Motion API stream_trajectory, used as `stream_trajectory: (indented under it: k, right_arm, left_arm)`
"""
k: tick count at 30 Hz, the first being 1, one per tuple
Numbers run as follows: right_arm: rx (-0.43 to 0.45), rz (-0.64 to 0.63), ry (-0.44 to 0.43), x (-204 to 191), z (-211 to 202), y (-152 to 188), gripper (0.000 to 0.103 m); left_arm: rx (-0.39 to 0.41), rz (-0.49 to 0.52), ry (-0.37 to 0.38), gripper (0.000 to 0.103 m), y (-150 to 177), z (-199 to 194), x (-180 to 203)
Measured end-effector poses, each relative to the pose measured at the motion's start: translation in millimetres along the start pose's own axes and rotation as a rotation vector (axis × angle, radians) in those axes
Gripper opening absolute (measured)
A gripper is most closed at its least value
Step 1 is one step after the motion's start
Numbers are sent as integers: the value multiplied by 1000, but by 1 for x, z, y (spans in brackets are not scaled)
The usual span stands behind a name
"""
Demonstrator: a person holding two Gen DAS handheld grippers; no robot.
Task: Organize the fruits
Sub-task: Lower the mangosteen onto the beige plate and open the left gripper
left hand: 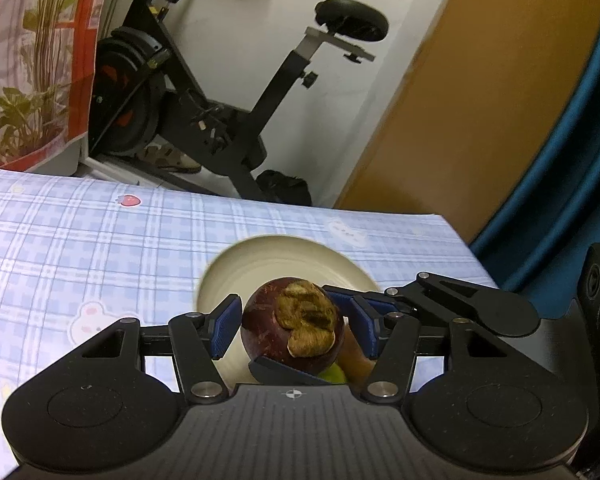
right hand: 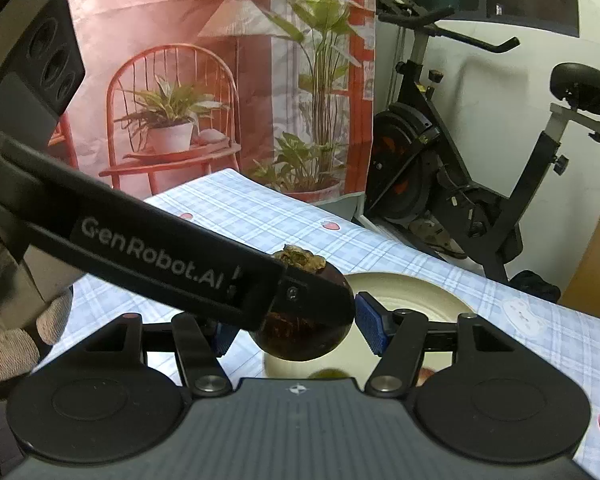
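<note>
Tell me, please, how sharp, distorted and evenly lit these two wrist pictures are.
Left wrist view: the mangosteen is sharp, the plate rim behind it is smeared, the table edge is bowed by the fisheye, and the corners are dark. Right wrist view: the table edge curves again, the light is soft with no harsh glare, and the mangosteen's underside falls into shadow.

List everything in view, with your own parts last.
mangosteen: one, dark purple, brown calyx, held over the plate
plate: one, cream, on the tablecloth
green fruit: one, on the plate, mostly hidden
tablecloth: one, blue-white check
exercise bike: one, black, beyond the tablecloth
backdrop: one, red-pink plant print, beside the bike
left gripper: one, black, blue pads, gripping the mangosteen
right gripper: one, black, gripping it crosswise
left hand: one, grey glove
</note>
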State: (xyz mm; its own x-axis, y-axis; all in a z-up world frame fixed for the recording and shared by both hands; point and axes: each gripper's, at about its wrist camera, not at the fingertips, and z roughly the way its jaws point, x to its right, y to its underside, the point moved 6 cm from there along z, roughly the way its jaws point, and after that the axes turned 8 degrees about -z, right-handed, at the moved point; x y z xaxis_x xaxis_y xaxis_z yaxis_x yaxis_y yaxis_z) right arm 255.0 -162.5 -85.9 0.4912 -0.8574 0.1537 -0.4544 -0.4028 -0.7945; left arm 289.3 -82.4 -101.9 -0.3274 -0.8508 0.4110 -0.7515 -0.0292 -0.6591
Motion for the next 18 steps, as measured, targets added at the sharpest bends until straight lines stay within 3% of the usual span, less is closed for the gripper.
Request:
stream_trajectory:
  k: [10, 18]
  right_arm:
    - [-94, 33, -20, 8, 50, 16, 63]
    - [-142, 68, -29, 14, 57, 26, 63]
  left_arm:
    - [-68, -24, -12, 61, 3, 30, -22]
    - [-89, -34, -19, 61, 10, 39, -25]
